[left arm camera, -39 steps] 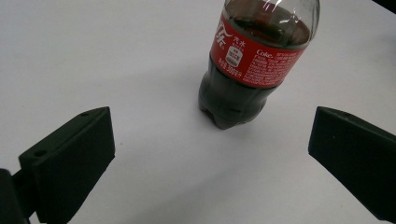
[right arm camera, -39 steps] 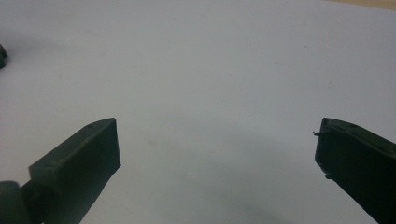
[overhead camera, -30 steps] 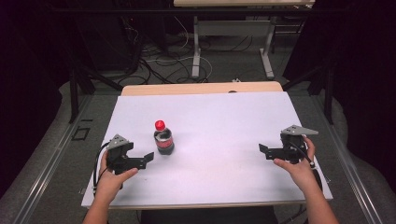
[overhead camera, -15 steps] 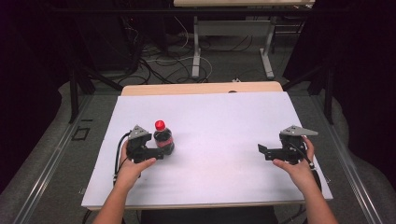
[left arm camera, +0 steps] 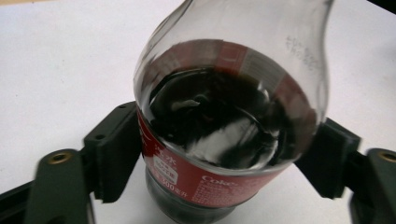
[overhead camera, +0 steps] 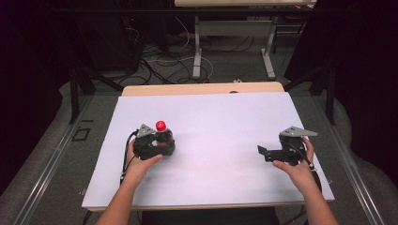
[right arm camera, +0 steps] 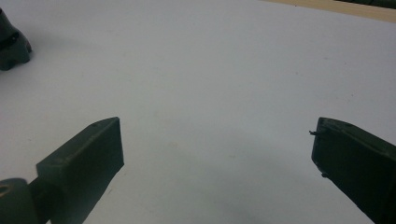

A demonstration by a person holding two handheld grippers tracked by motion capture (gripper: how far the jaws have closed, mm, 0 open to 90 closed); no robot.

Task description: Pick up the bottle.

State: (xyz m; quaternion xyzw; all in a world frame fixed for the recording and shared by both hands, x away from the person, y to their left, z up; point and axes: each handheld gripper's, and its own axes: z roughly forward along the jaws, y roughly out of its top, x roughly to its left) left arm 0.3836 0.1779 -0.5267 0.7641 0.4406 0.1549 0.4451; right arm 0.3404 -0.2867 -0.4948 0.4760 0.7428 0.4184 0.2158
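A small cola bottle [overhead camera: 163, 135] with a red cap and red label stands upright on the white sheet [overhead camera: 220, 117], left of centre. My left gripper [overhead camera: 165, 146] has just been closing its jaws around the bottle's lower body. In the left gripper view, both black pads [left arm camera: 116, 149] press against the label band of the bottle [left arm camera: 224, 116], which is partly filled with dark liquid. My right gripper [overhead camera: 263, 153] rests low over the sheet at the right, pointing left. Its jaws stand wide apart with nothing between them [right arm camera: 215, 163].
A wooden tabletop edge [overhead camera: 202, 88] shows beyond the sheet's far side. Cables and table legs [overhead camera: 197, 51] lie on the floor behind. A dark shape [right arm camera: 11, 42] sits at the far left of the right gripper view.
My left gripper moved right from the sheet's left side up to the bottle, and its jaws came in against the bottle. The right gripper stayed put.
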